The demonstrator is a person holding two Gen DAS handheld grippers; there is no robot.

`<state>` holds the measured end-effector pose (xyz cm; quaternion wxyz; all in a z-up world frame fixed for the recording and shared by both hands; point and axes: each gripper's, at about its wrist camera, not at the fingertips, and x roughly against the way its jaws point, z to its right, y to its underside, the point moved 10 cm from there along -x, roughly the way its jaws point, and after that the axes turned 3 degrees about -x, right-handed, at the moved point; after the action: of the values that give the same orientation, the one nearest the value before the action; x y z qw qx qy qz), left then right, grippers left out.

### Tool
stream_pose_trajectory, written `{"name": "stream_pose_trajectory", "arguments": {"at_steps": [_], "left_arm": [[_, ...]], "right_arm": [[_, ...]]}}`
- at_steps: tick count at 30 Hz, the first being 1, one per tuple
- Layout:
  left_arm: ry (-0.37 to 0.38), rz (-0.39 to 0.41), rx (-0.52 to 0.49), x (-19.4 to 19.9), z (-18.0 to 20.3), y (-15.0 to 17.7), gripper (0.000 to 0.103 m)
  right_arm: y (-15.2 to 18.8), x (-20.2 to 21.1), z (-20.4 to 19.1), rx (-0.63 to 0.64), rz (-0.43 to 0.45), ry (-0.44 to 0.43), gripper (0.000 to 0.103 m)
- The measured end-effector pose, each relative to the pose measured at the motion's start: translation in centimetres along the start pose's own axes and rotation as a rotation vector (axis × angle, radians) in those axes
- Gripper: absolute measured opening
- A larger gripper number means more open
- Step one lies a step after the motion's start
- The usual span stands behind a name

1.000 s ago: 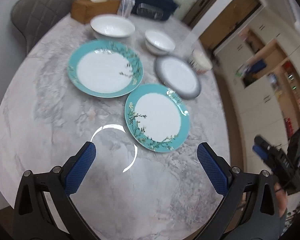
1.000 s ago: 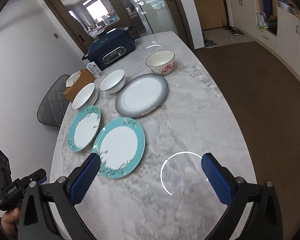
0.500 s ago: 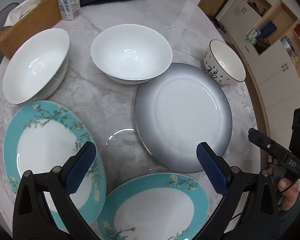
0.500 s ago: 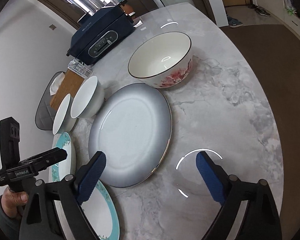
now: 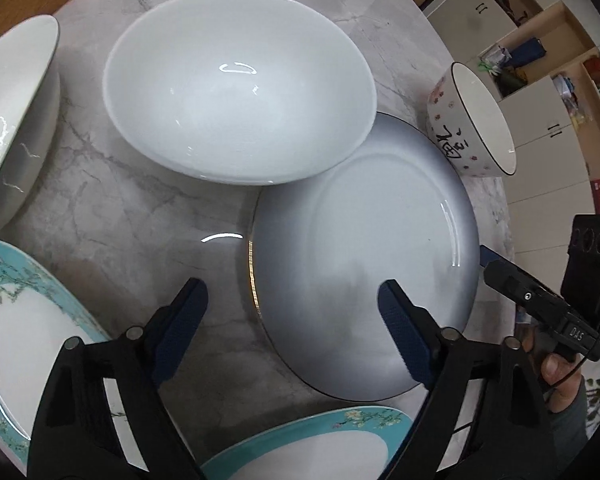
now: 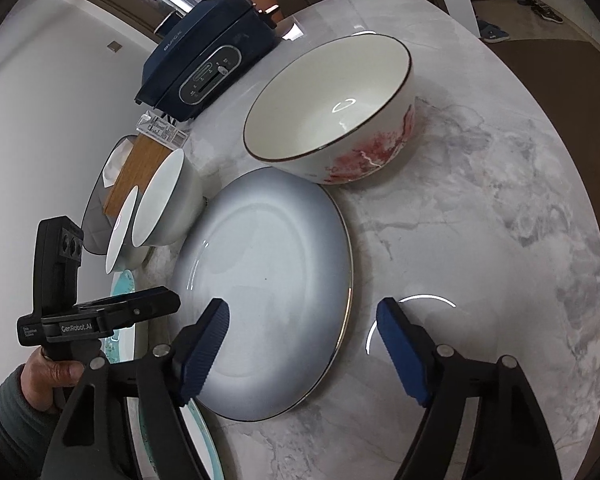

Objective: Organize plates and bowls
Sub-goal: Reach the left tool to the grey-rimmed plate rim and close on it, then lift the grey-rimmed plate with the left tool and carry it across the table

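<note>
Nothing is stacked or sorted yet, so the task looks to be at its very start: every dish lies singly on the marble table [image 6: 480,208]. The grey plate [image 5: 360,248] sits in the middle, with two teal-rimmed plates, one [image 5: 24,320] to its left and one [image 5: 312,444] at the near edge. Behind it stand a wide white bowl [image 5: 236,84], whose rim overhangs or touches the grey plate's far edge, a second white bowl [image 5: 8,120] further left, and a flower-patterned bowl [image 6: 332,108] just beside the plate on its right. All three bowls are empty, and the plates carry nothing. The left tool [image 5: 292,332] hangs over the grey plate's left rim, one finger above bare table and the other above the plate; its jaws are closing with that rim between them, but the pads do not press on it. The right tool [image 6: 304,344] straddles the same plate's right rim the same way, its jaws also closing and not gripping. By my reading the grey plate is the first piece to be lifted; gathering the plates together and nesting the bowls all remains. A dark appliance [image 6: 204,60] and a wooden box [image 6: 140,168] stand at the back.
</note>
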<state>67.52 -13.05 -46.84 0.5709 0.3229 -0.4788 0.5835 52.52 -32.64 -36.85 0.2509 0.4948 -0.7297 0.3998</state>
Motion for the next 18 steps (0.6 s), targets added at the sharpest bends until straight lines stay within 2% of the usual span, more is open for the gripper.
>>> {"name": "stream_pose_trajectory", "arguments": {"at_steps": [3, 5, 7, 10, 12, 14, 15, 16, 18], "left_arm": [[-0.006, -0.007, -0.049, -0.7, 2.0, 0.3, 0.083], [0.002, -0.006, -0.071, -1.0, 2.8, 0.1, 0.083], [0.027, -0.004, -0.076, -1.1, 3.4, -0.1, 0.082], [0.043, 0.005, -0.091, -1.5, 3.8, -1.0, 0.069], [0.013, -0.001, -0.091, -1.7, 3.6, -1.5, 0.059], [-0.016, -0.008, -0.09, -1.3, 3.4, -1.3, 0.038], [-0.016, -0.01, -0.083, -1.1, 3.1, -1.2, 0.033], [-0.002, -0.015, -0.069, -1.0, 2.8, -1.0, 0.025], [0.014, -0.013, -0.062, -0.9, 2.6, -0.6, 0.025]], "right_arm": [[0.0, -0.3, -0.4, 0.013, -0.019, -0.013, 0.09], [0.1, -0.5, -0.9, 0.035, -0.03, -0.034, 0.1], [0.2, -0.8, -1.3, 0.075, -0.038, -0.031, 0.103], [0.4, -1.1, -1.7, 0.152, -0.064, 0.009, 0.103], [0.5, -1.3, -1.7, 0.173, -0.081, 0.033, 0.103], [0.5, -1.5, -1.7, 0.169, -0.097, 0.054, 0.103], [0.5, -1.6, -1.6, 0.166, -0.104, 0.066, 0.099], [0.4, -1.6, -1.7, 0.168, -0.108, 0.085, 0.089], [0.5, -1.5, -1.5, 0.185, -0.106, 0.144, 0.081]]}}
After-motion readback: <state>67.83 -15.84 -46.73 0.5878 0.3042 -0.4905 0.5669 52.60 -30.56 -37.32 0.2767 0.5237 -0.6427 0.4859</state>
